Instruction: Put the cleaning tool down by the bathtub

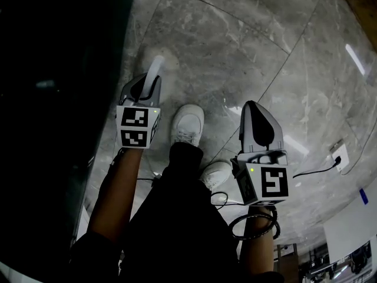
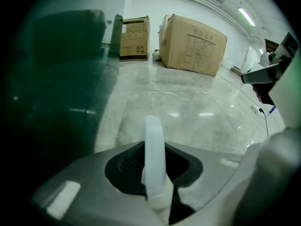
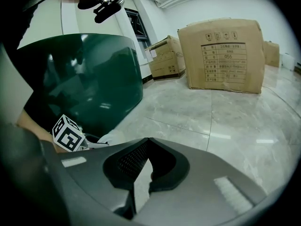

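Observation:
The cleaning tool [image 1: 156, 69] shows as a white, rounded plastic handle sticking forward out of my left gripper [image 1: 147, 88], which is shut on it. In the left gripper view the tool [image 2: 154, 149] stands upright between the jaws of the left gripper [image 2: 155, 178]. The dark green bathtub [image 1: 53, 99] runs along the left; its wall [image 2: 56, 79] is close beside the left gripper. My right gripper [image 1: 257, 125] hangs over the marble floor, shut with nothing in it [image 3: 141, 182]. The tub's rounded end [image 3: 89, 79] is to its left.
I see the person's white shoes [image 1: 187, 124] on the grey marble floor [image 1: 235, 40]. A floor socket with a black cable [image 1: 340, 155] lies at the right. Large cardboard boxes [image 2: 193, 44] [image 3: 225, 55] stand farther off by the wall.

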{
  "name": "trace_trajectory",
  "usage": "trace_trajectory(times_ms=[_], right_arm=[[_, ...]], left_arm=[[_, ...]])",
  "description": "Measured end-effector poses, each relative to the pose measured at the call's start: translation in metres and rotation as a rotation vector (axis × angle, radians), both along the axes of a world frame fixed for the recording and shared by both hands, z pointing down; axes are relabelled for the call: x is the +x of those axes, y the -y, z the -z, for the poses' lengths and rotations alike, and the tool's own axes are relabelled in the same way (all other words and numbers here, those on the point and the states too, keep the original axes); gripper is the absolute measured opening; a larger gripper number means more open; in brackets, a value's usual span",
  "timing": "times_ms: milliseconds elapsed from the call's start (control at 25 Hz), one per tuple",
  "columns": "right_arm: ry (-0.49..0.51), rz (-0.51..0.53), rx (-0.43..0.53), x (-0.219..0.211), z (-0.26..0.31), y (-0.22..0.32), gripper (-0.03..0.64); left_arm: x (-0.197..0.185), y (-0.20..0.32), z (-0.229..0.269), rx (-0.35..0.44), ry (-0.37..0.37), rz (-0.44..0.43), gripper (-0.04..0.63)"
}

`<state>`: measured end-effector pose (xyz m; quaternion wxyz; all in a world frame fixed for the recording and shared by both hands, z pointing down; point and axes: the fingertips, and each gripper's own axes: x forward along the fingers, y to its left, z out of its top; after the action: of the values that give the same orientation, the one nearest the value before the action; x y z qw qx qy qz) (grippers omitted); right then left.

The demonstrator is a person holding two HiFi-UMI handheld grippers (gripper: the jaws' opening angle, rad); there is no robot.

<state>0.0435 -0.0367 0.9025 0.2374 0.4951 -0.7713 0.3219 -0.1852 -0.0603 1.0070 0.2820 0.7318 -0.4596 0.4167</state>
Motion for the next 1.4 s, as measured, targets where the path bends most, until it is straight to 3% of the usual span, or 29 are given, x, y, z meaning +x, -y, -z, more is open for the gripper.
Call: trace_trajectory(times_ms=[200, 360, 560, 920, 1040, 1200, 1400], right_arm=[[0.015, -0.027, -0.007, 0.002, -0.004, 0.001, 0.015], [0.065, -0.109, -0.009, -0.003, 0.004, 0.009, 0.015], [0.015, -0.033, -0.012, 0.006, 0.004, 0.003, 0.015], [0.013, -0.052, -0.012, 0.008, 0.014, 0.002, 0.015], [0.045, -0.106, -0.014, 0.002, 0.027, 0.010, 0.015], [0.023, -0.065, -0.025, 0.004, 0.041, 0.004, 0.015], [0.044, -0.113, -0.021, 0.003, 0.079, 0.011, 0.015]], left_arm=[[0.001, 0.003, -0.002, 0.014, 0.014, -0.014, 0.086], [0.002, 0.002, -0.002, 0.001, 0.006, -0.012, 0.087], [0.004, 0.001, 0.001, -0.014, -0.005, -0.026, 0.087], [0.004, 0.003, 0.010, -0.002, -0.007, -0.076, 0.162], [0.004, 0.003, 0.019, -0.003, -0.004, -0.086, 0.172], [0.006, 0.009, 0.040, 0.007, -0.009, -0.086, 0.176], [0.015, 0.011, 0.076, 0.011, -0.023, -0.093, 0.176]])
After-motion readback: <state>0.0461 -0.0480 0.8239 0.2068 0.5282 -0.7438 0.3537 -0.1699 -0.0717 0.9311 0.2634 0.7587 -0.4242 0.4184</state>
